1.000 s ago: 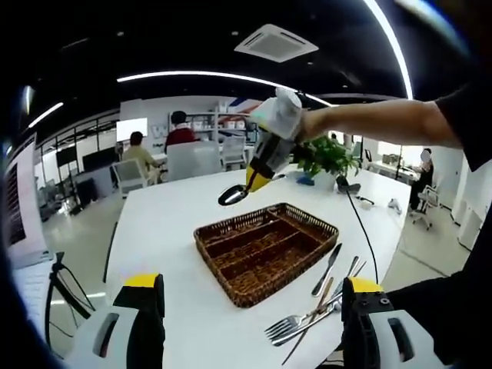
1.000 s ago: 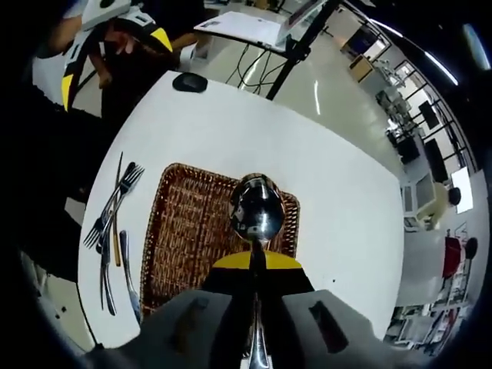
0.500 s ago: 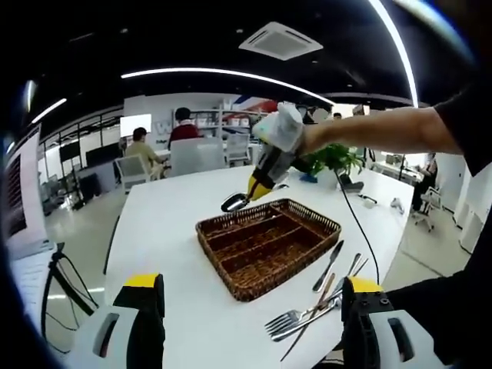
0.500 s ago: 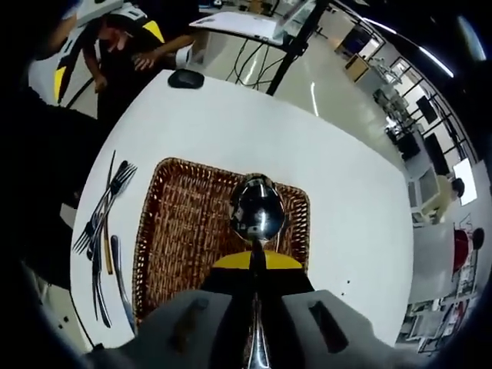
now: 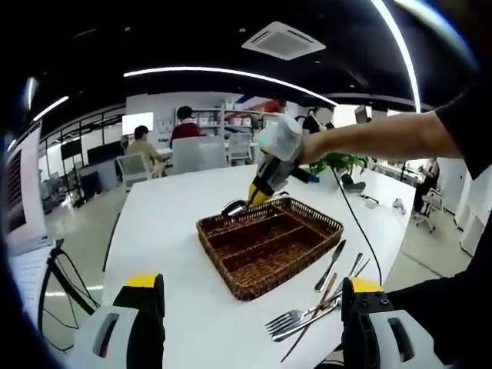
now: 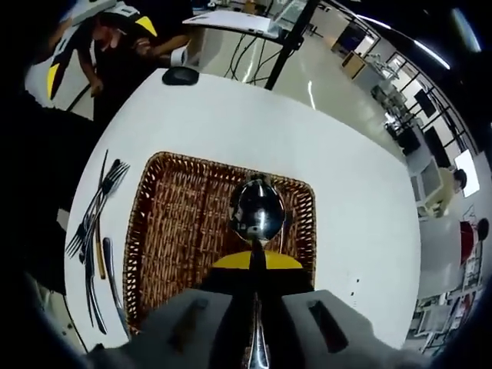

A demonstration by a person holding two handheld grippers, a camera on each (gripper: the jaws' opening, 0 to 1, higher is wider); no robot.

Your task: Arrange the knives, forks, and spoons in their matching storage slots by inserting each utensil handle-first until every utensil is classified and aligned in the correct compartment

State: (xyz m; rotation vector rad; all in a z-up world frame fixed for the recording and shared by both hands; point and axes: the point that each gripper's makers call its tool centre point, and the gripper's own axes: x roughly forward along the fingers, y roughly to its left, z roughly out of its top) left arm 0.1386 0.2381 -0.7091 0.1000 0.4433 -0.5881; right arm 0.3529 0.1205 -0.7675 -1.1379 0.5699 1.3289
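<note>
"Where are you working?"

"I'm standing in an open-plan office, by the look of it. Two ppl are sitting at desks (image 5: 157, 150) w/ office chairs (image 5: 132, 171) in the bkgd, strip lights (image 5: 223, 74) are running across a dark ceiling beside an AC cassette (image 5: 283, 40)."

"Anything else?"

"I'm seeing monitors (image 5: 100, 152), shelving (image 5: 231, 123), a potted plant (image 5: 338, 163) on my big white table (image 5: 173, 231)."

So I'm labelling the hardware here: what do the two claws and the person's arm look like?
The left claw has pale grey jaws capped with yellow over black inner pads. The right claw has a light grey body and yellow-and-black jaw tips. The person's arm is bare below a short black sleeve.
</note>
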